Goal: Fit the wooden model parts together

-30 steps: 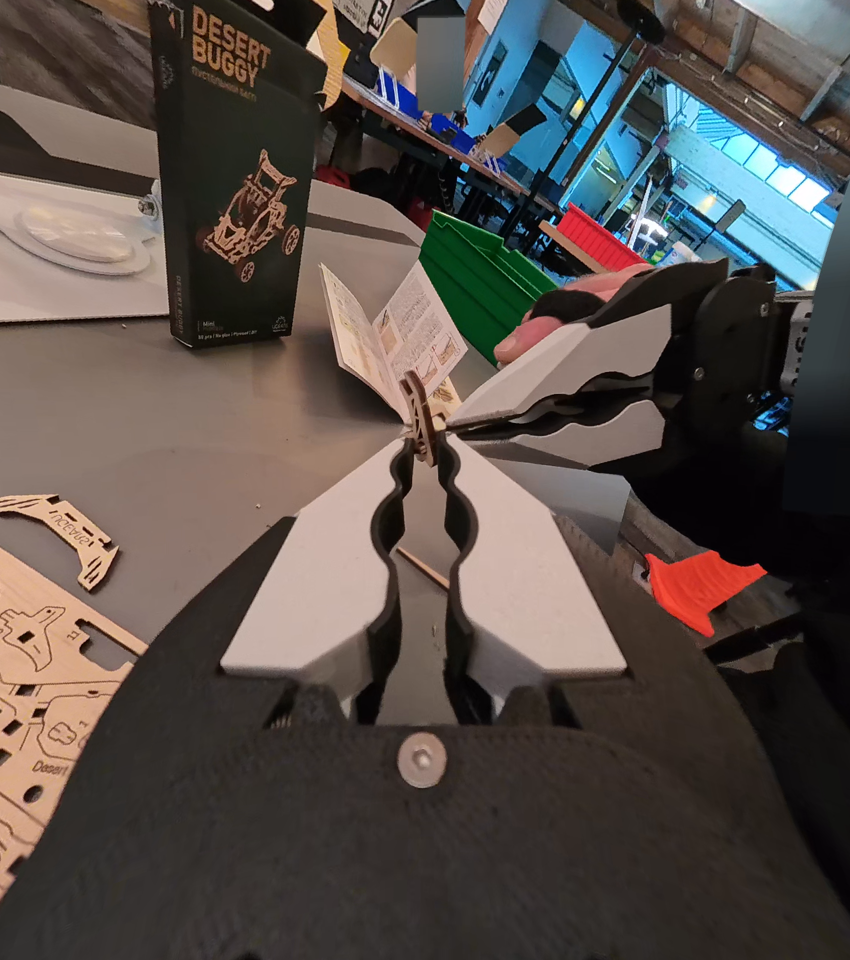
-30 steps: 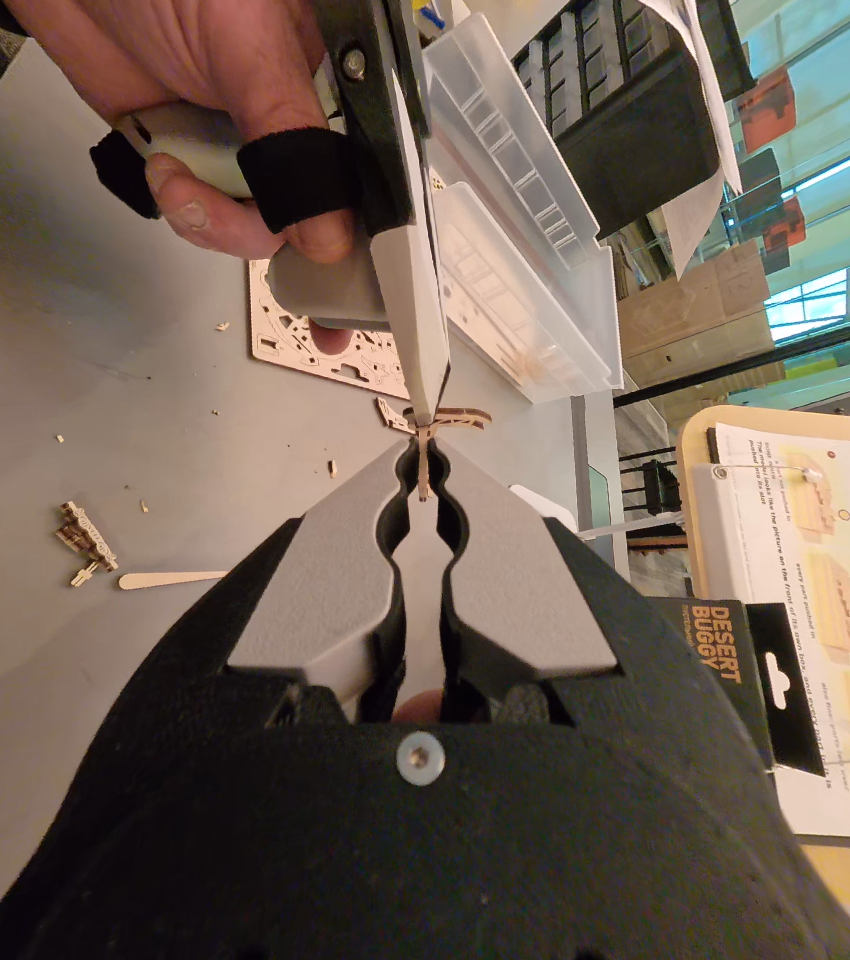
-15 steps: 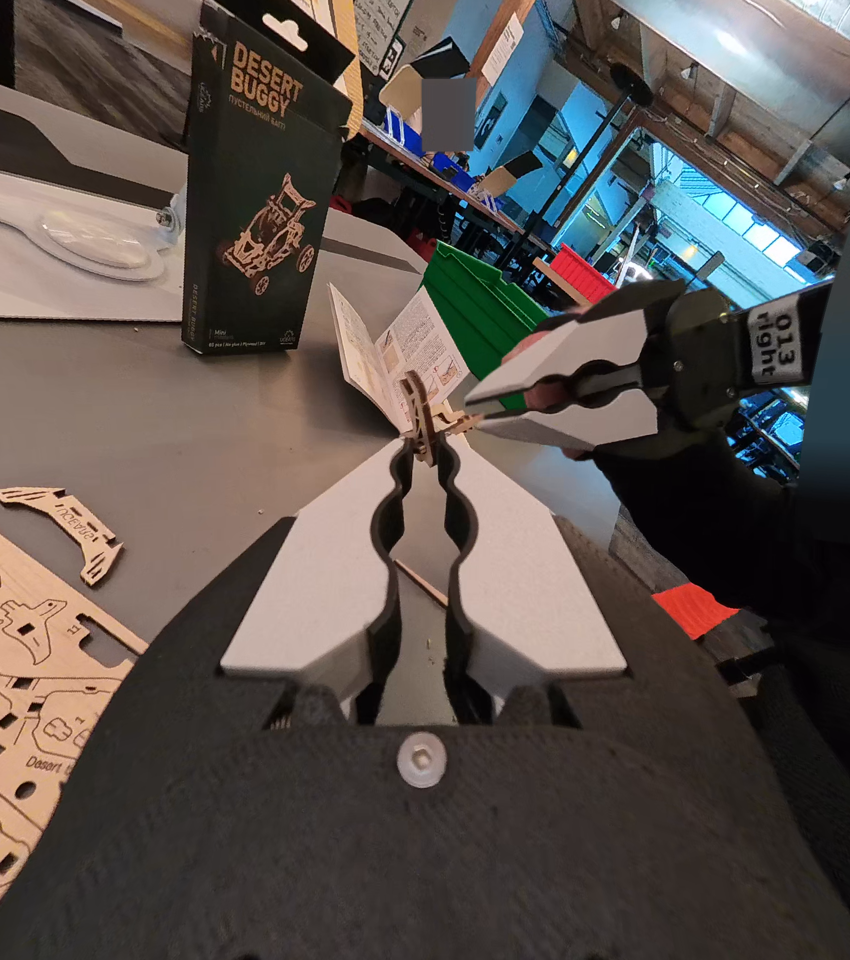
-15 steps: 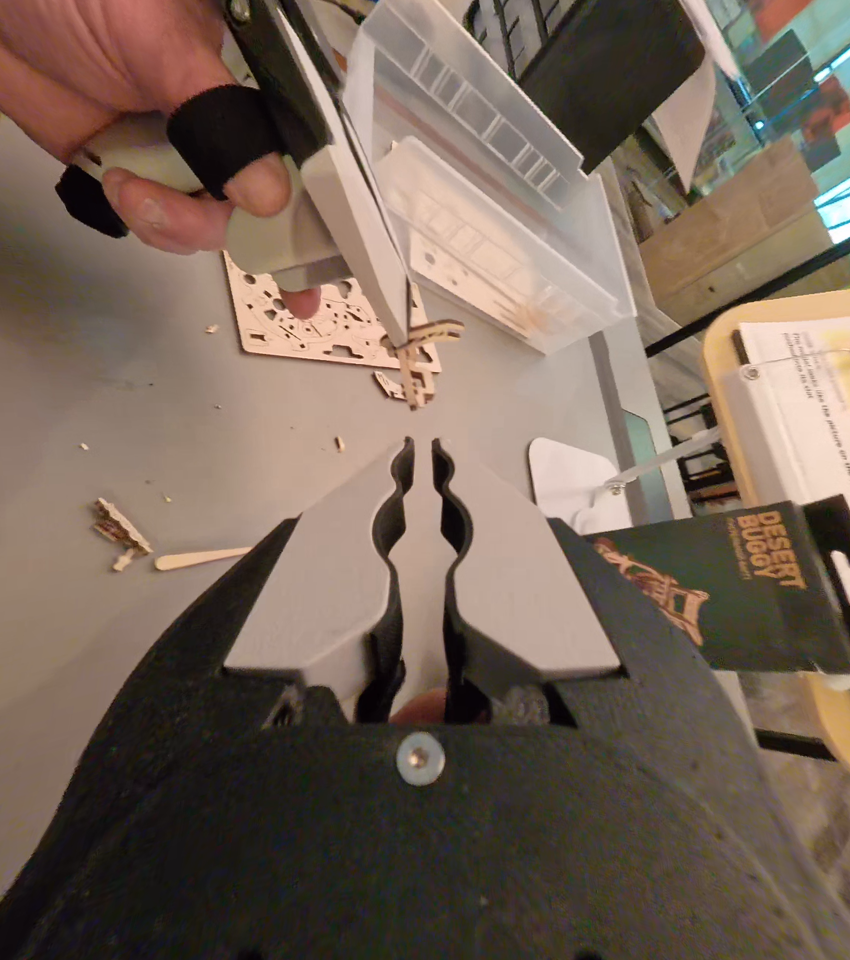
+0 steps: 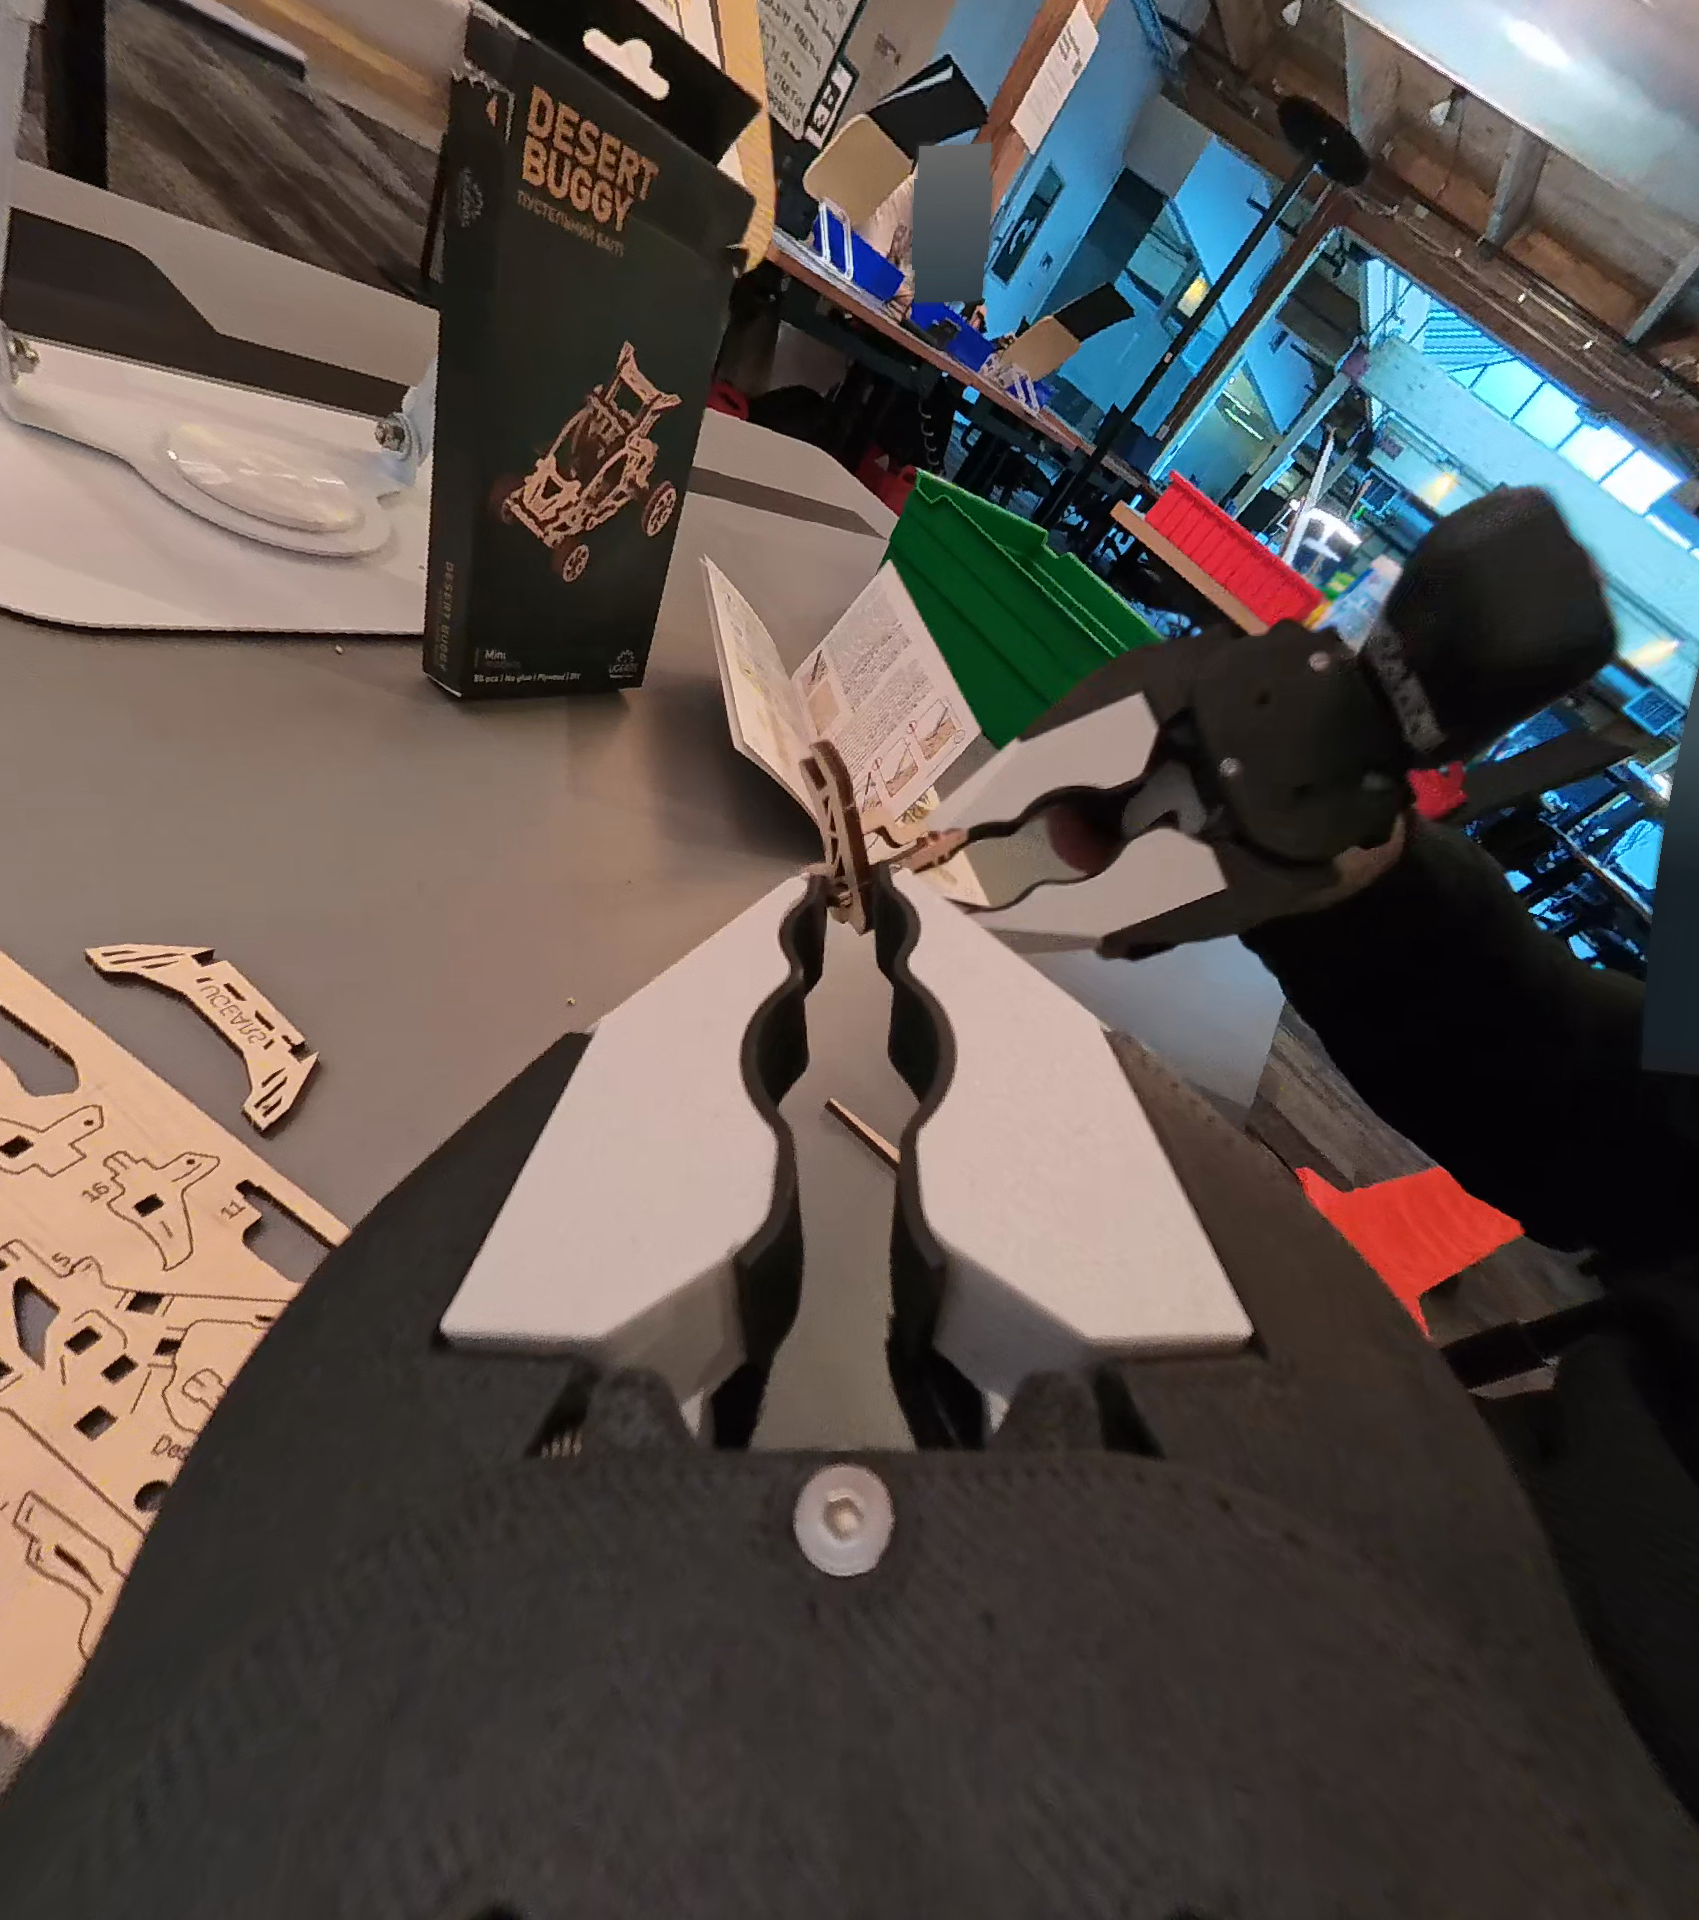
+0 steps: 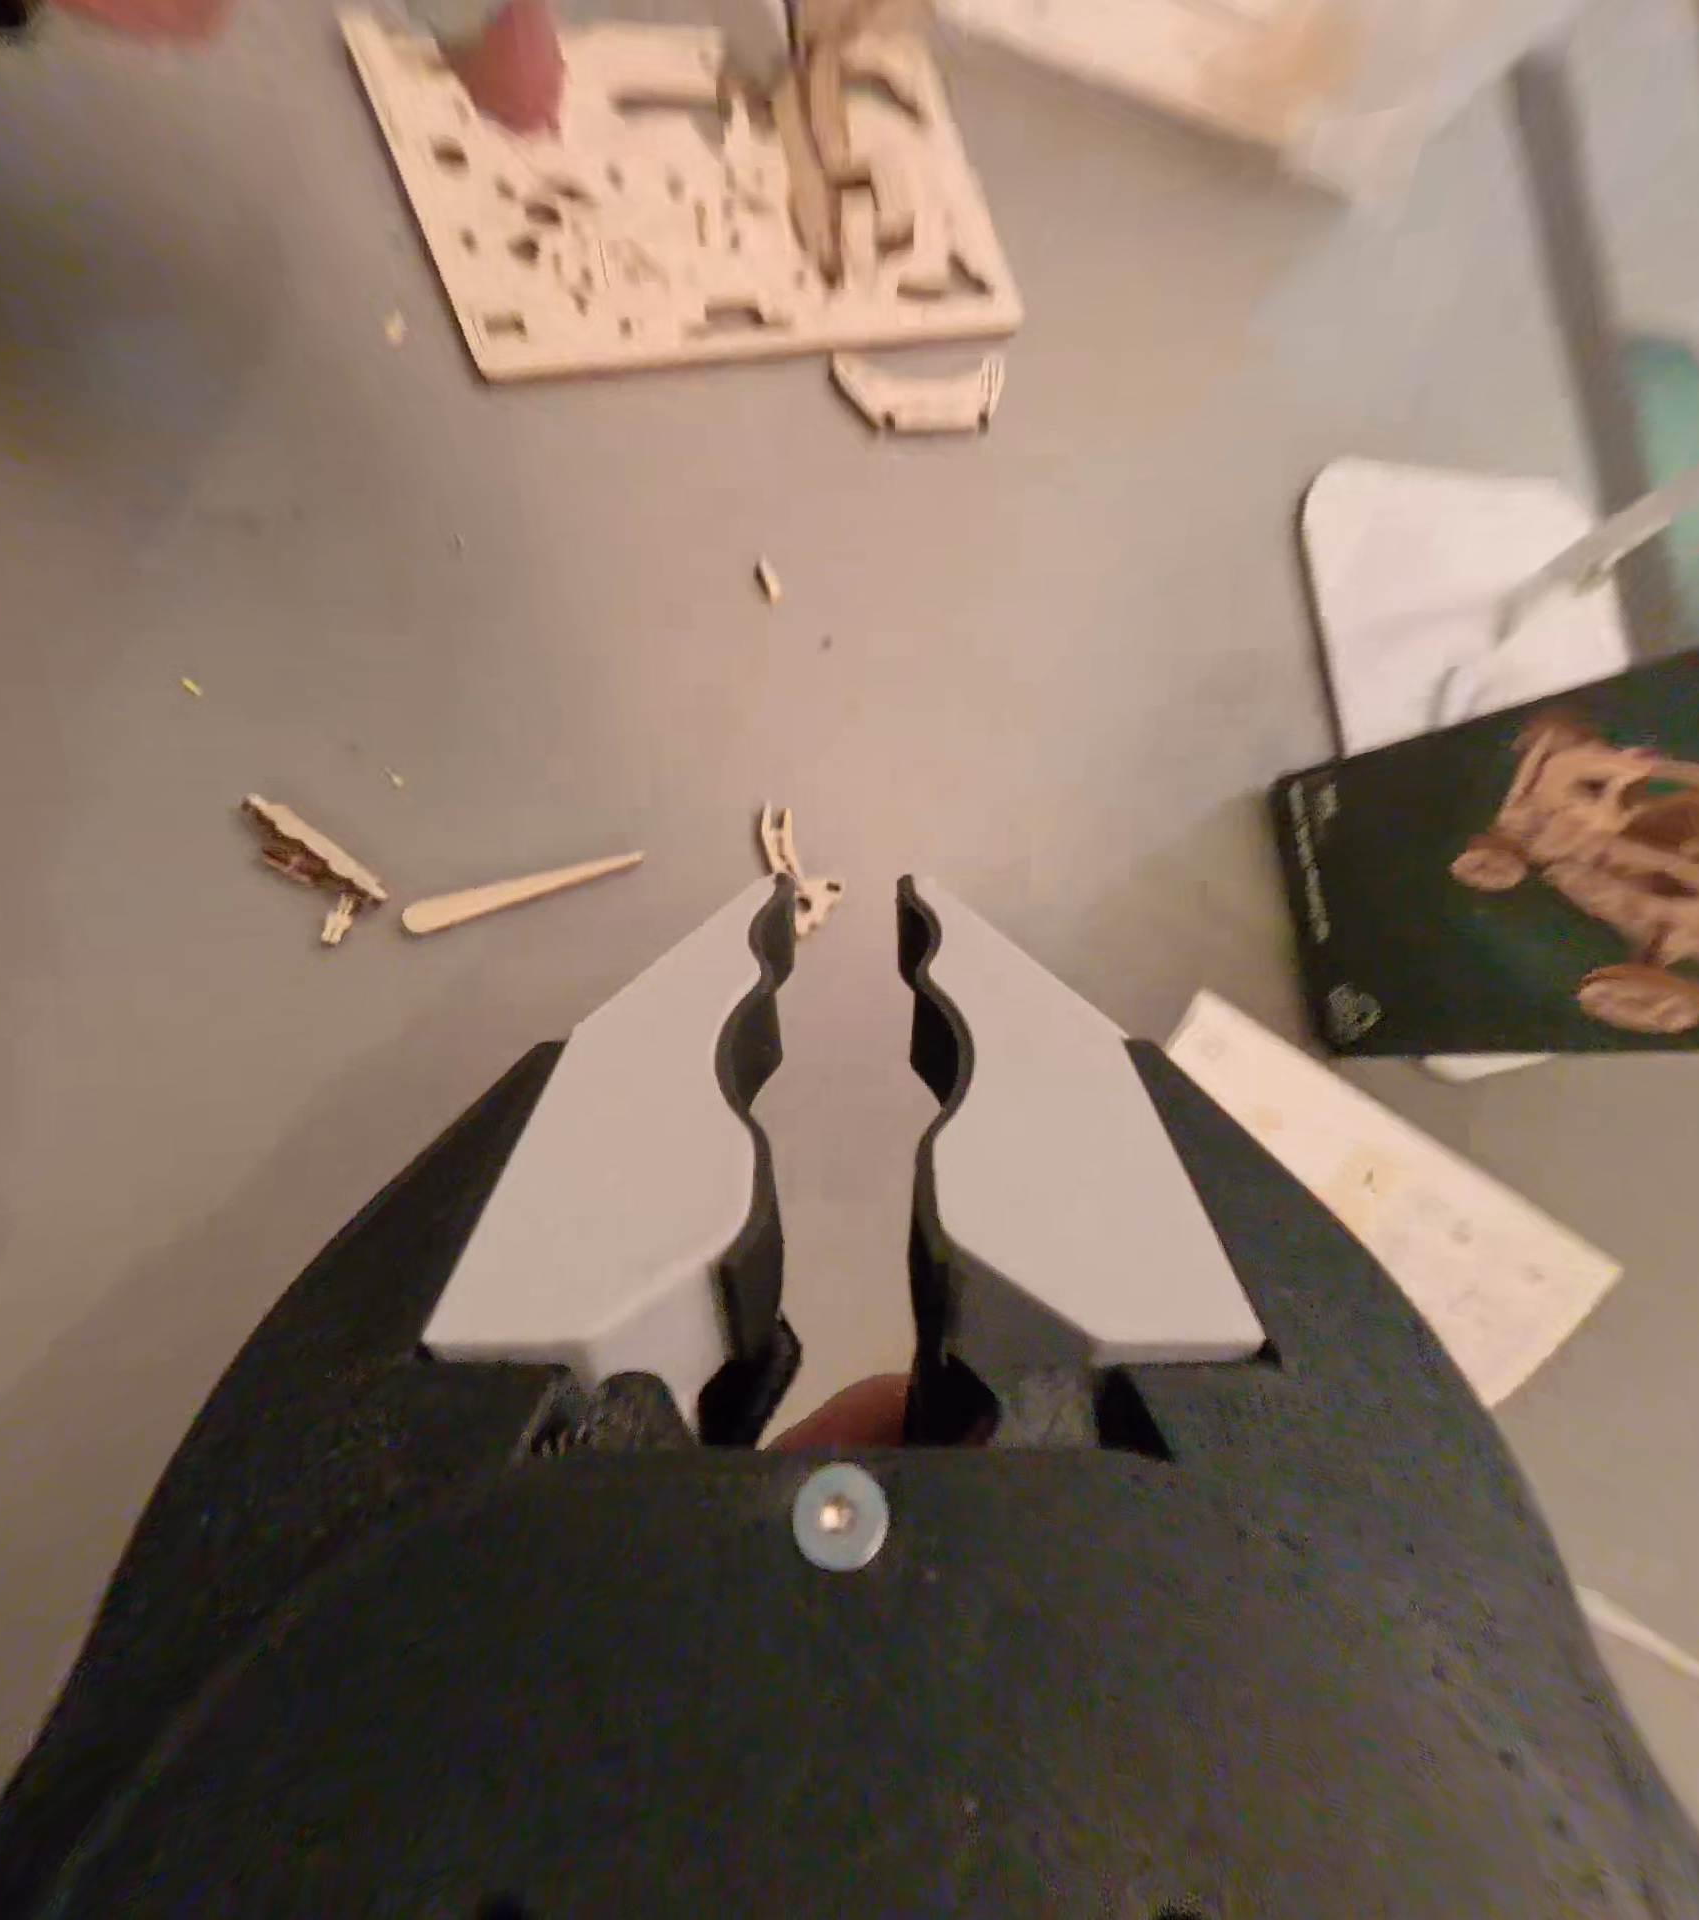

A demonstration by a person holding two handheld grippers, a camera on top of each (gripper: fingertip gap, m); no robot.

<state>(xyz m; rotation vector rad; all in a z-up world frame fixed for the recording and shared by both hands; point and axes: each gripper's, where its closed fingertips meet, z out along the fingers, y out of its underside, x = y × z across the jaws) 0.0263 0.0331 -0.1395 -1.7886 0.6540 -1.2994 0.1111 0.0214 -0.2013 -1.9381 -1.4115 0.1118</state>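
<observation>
Your left gripper (image 5: 845, 899) pinches a small wooden sub-assembly (image 5: 840, 821) at its fingertips, the pads pressed on its lower edge so it stands upright above the grey table (image 5: 201, 810), with a thin cross piece (image 5: 912, 847) slotted through it and pointing toward your right gripper (image 6: 840, 894). That right gripper has its fingers spread with nothing between them; it points down at the table, where a small loose wooden part (image 6: 793, 873) lies just beside its left fingertip. Judging from this, one joint looks made, and the build is at an early stage: the punched parts sheet (image 5: 24, 1247) holds many pieces, a curved part (image 5: 221, 1023) lies loose beside it, and more scraps and a tapered wooden stick (image 6: 512, 894) lie scattered. The kit box (image 5: 575, 416) and open instruction booklet (image 5: 824, 675) stand behind your held piece. Most of the fitting appears left to do, probably starting with that loose part under your right fingertips.
</observation>
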